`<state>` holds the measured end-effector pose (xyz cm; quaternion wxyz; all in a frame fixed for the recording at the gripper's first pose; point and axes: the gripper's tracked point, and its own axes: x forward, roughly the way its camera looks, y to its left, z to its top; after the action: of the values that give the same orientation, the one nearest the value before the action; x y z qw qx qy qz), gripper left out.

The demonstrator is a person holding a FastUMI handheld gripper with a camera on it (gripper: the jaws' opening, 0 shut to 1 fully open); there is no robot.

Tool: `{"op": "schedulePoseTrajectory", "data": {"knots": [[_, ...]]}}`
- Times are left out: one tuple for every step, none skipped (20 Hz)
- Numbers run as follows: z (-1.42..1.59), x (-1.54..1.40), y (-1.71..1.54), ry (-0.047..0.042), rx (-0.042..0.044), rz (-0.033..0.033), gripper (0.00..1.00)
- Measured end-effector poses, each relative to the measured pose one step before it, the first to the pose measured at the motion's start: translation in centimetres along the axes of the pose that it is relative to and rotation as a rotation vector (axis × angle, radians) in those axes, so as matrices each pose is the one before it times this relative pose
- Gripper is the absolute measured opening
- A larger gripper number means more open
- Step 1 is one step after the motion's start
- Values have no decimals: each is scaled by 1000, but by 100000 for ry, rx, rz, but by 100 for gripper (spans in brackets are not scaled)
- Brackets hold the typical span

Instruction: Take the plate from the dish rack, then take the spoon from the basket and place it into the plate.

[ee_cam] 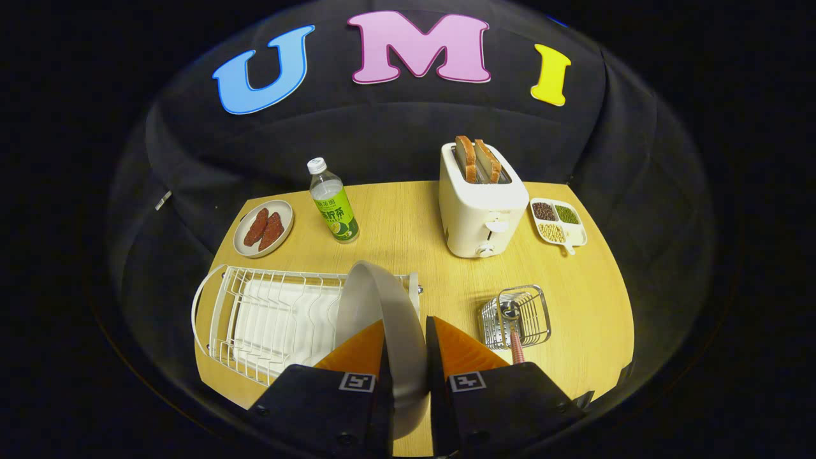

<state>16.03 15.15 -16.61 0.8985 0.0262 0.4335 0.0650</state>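
A grey plate (pixel 376 299) stands on edge between my two fingers, above the right end of the white wire dish rack (pixel 255 319). My gripper (pixel 405 331) is shut on the plate, one finger on each face. To the right of the fingers stands a small wire basket (pixel 519 315) on the wooden table (pixel 408 223). A spoon (pixel 513 331) with a pink ribbed handle sticks out of the basket toward me.
Beyond the rack are a small plate with two pieces of meat (pixel 264 228) and a green-labelled bottle (pixel 333 205). A white toaster (pixel 481 204) with two bread slices stands at the back. A divided dish of beans (pixel 558 222) lies to its right.
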Motion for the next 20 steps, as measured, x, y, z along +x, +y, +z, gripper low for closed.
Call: {"op": "schedulePoseTrajectory", "data": {"knots": [[2,-84,-437,-793,-267,161,27],[-59,-401,-178,-740,110,1313,27],[-176,-534,-38,-374,249,2231,26],[-202,-671,-141,11,307,2266,26],[-115,-612,-205,-482,512,2502,26],[-187,-810,-32,-651,280,2954,26],[-185,-1029,-52,-1068,257,3072,26],[-81,-919,-148,-1943,365,2627,26],[-318,-930,-243,-1523,332,2177,26],[-593,-957,-222,-323,278,2016,26],[-779,-998,-158,301,635,2121,26],[-740,-870,-205,90,1013,1943,26],[-767,-903,-400,265,1431,1315,26],[-960,-990,-515,702,1581,1339,26],[-906,-956,-499,803,811,1485,26],[-847,-776,-643,574,213,1144,26],[-936,-760,-853,611,-332,451,26],[-842,-698,-1005,560,-147,-205,26],[-951,-562,-1004,767,375,88,26],[-915,-503,-840,835,873,545,26]]}}
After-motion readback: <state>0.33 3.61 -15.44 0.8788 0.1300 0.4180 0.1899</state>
